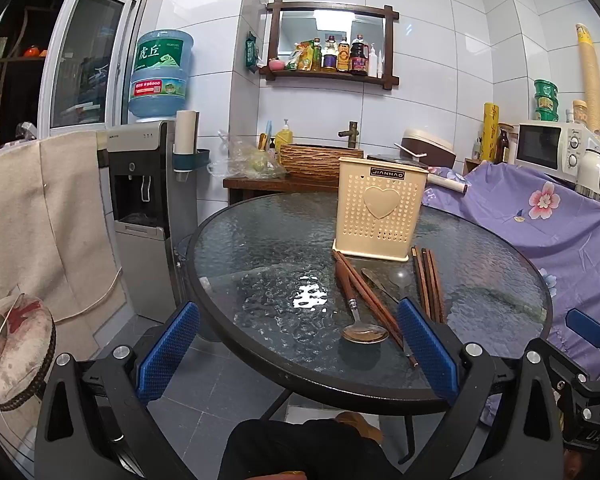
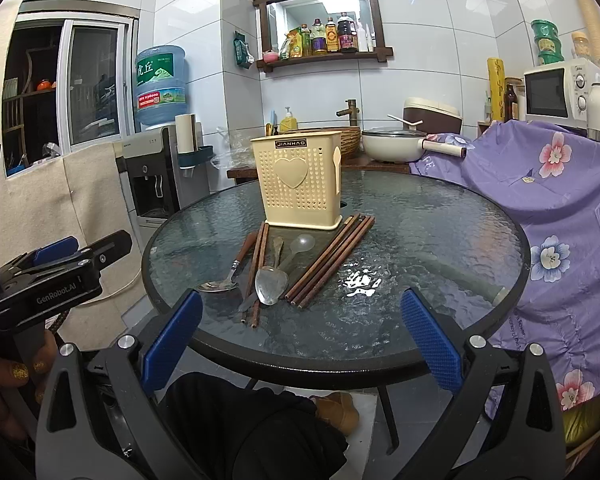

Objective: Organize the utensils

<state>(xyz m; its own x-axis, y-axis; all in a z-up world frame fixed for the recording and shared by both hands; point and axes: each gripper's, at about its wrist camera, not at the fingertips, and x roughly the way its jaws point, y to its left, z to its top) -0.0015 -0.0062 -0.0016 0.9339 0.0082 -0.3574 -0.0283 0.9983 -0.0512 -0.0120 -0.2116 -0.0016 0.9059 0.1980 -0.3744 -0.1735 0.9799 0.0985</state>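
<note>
Left wrist view has the left gripper (image 1: 298, 350) spread wide with nothing between its blue pads (image 1: 166, 354), hanging over the near rim of the round glass table (image 1: 260, 232). The right gripper (image 2: 300, 338) is equally splayed and empty, poised above the same near edge. On the glass, a cream perforated utensil holder (image 2: 300, 182) with a raised heart stands upright. Just in front of it lie the utensils: a wooden-handled metal spoon (image 2: 228, 274), a pair of brown chopsticks (image 2: 258, 272), a plain metal spoon (image 2: 271, 282), a clear plastic spoon (image 2: 300, 246) and a bundle of chopsticks (image 2: 330, 260) fanned to the right.
</note>
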